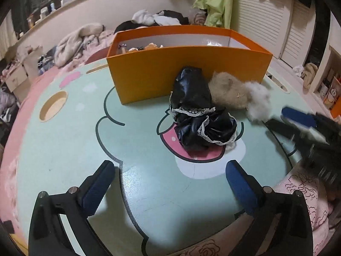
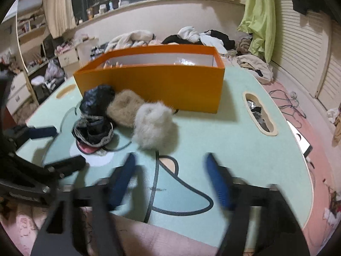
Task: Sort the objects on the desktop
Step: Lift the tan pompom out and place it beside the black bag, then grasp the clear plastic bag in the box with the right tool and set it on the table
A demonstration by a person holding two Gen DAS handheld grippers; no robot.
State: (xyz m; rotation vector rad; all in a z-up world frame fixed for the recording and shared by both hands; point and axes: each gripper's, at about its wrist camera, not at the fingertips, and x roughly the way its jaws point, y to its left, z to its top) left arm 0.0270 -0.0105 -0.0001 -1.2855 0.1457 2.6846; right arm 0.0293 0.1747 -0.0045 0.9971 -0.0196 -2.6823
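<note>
Nearest, the left gripper (image 1: 170,183) hovers over the mint-green counter (image 1: 70,140), its fingers spread with nothing between them. The right gripper (image 2: 170,183) is blurred, fingers also spread and empty. Beyond lies a black lace-trimmed garment (image 1: 198,111), long axis running away toward the orange box (image 1: 187,68). Beside it sit a tan fluffy item (image 1: 228,91) and a grey-white fluffy item (image 2: 154,124), touching each other
</note>
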